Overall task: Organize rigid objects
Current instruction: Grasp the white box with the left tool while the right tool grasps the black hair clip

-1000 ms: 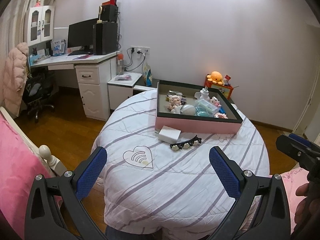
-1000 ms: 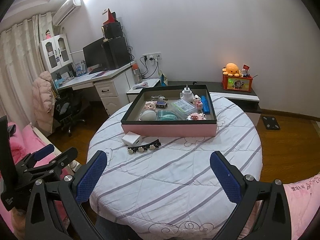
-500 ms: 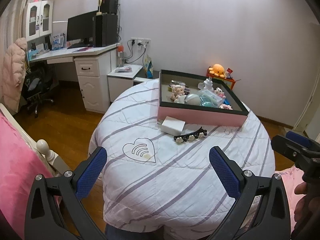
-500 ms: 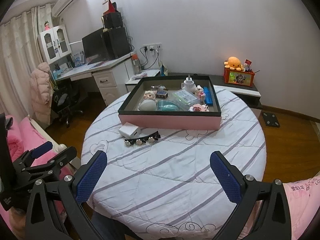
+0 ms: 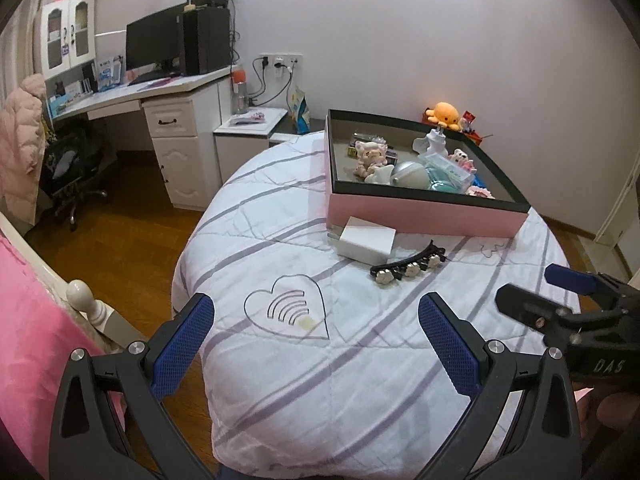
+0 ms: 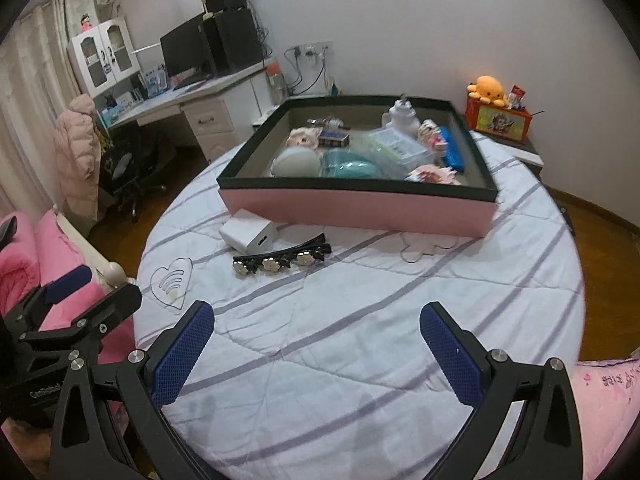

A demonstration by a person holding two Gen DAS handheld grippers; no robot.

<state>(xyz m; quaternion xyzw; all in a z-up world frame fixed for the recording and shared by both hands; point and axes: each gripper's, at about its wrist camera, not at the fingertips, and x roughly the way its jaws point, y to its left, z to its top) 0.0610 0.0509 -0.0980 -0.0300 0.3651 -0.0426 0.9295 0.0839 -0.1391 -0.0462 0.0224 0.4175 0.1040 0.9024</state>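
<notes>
Quilted white surface (image 5: 360, 360), round, crossed by grey-lilac stripes, soft and slightly puckered, with a stitched heart outline (image 5: 288, 308) between and just ahead of the left tongs (image 5: 312, 344). Left tongs spread wide, holding nothing: black angular frames, blue pads (image 5: 182, 344) with a fine mesh grain. Right tongs (image 6: 316, 354) likewise spread and empty, same blue knurled pads (image 6: 452, 360), hovering over the near edge of the quilt.

Ahead of both, lying flat on the cloth: long black hair clip (image 6: 282, 260), glossy, slim and slightly curved, set with three pearly flower rosettes; ahead and left of the right tongs, ahead and right of the left ones. Just beyond it and a little further left, white charger block (image 6: 249, 234), smooth hard plastic, boxy with rounded corners, close against the box wall.

Farther on, wide shallow rectangular box (image 6: 360, 210), matte pink outside, black rim, grey-brown inside. Crowded within: pale grey dome (image 6: 296, 162), teal rounded case (image 6: 348, 168), clear ribbed plastic box (image 6: 396, 146), blue bar (image 6: 452, 154), small plush figure (image 5: 370, 154), white bottle (image 6: 404, 118).

Beyond, left: white desk (image 5: 160, 104) with dark monitor (image 5: 154, 44). Far right by the wall: orange plush octopus (image 6: 488, 88) on a printed box.
</notes>
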